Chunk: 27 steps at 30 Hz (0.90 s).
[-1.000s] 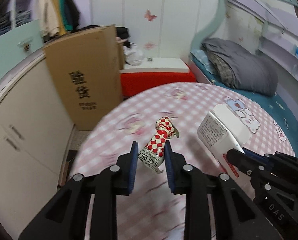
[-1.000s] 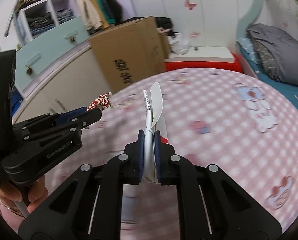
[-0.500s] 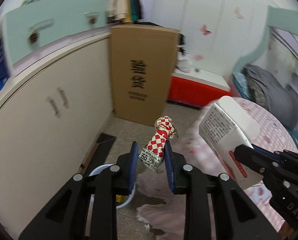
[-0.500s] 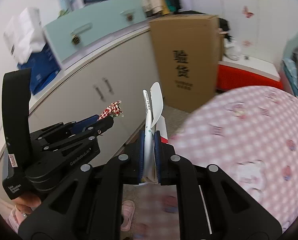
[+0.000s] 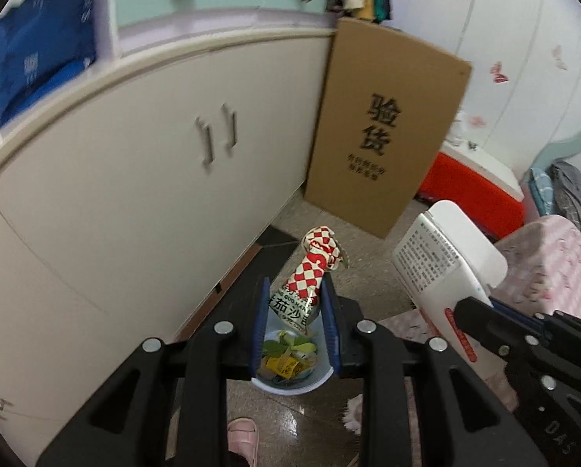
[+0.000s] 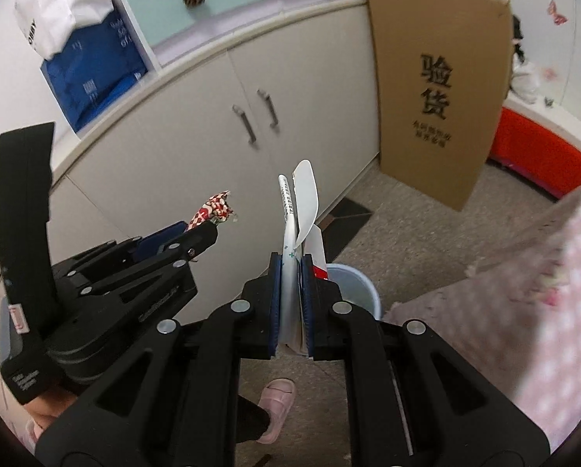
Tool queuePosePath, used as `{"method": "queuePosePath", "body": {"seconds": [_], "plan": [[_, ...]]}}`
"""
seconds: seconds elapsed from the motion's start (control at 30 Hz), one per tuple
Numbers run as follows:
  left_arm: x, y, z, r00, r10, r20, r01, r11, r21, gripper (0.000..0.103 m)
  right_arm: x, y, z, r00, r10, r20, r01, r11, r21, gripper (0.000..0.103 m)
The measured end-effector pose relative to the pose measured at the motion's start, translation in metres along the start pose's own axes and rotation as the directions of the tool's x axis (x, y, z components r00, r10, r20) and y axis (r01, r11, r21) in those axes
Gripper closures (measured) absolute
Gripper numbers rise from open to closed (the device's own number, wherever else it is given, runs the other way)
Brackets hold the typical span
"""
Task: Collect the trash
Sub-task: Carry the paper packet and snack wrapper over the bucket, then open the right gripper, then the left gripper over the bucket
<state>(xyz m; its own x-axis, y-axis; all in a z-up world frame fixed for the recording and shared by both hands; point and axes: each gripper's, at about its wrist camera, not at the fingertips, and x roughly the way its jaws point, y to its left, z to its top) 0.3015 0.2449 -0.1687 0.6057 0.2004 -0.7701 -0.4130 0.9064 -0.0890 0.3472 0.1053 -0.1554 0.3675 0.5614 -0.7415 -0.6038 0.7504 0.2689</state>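
Two loads, left hand-held gripper (image 5: pixel 295 319) clamping checkered wrapper (image 5: pixel 309 276), right hand-held gripper (image 6: pixel 290 292) pinching white carton (image 6: pixel 296 225)

Red-white checkered sachet (image 5: pixel 309 287), crumpled, upright in left claw (image 5: pixel 295 325). Flattened white carton (image 6: pixel 295 249), edge-on in right claw (image 6: pixel 290 303). Pale blue bin (image 5: pixel 290 383) on floor below, holding scraps.

The sauce packet (image 5: pixel 309 284) is crinkled glossy foil. The flattened carton (image 5: pixel 442 268) is smooth white printed card. The bin (image 6: pixel 358 286) looks like smooth pale plastic. The big box (image 5: pixel 387 128) is matt brown cardboard. The floor (image 6: pixel 407 237) is speckled and stone-like, and the tablecloth (image 6: pixel 543 292) is checked pink fabric.
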Motion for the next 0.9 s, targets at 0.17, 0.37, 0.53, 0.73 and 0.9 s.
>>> {"method": "queuePosePath", "body": {"seconds": [0.17, 0.37, 0.53, 0.73, 0.9], "plan": [[0.031, 0.024, -0.004, 0.998, 0.04, -0.049, -0.042, 0.998, -0.045, 0.077, 0.042, -0.004, -0.001, 0.999, -0.04, -0.009, 0.04, 0.999, 0.012, 0.042], [0.055, 0.03, -0.012, 0.993, 0.057, -0.101, -0.062, 0.997, -0.04, 0.077, 0.054, -0.014, -0.011, 0.999, -0.025, -0.037, 0.026, 0.999, 0.047, 0.041], [0.06, 0.027, -0.014, 0.993, 0.049, -0.109, -0.053, 0.998, -0.038, 0.077, 0.048, -0.019, -0.016, 0.998, -0.051, -0.038, 0.054, 0.997, 0.059, 0.038], [0.056, 0.019, -0.014, 0.994, 0.044, -0.104, -0.047, 0.999, -0.027, 0.077, 0.035, -0.024, -0.019, 0.997, -0.074, -0.019, 0.075, 0.995, 0.073, 0.035], [0.054, 0.014, -0.013, 0.994, 0.04, -0.103, -0.042, 0.999, -0.019, 0.077, 0.025, -0.026, -0.019, 0.995, -0.097, 0.013, 0.096, 0.993, 0.074, 0.033]]}}
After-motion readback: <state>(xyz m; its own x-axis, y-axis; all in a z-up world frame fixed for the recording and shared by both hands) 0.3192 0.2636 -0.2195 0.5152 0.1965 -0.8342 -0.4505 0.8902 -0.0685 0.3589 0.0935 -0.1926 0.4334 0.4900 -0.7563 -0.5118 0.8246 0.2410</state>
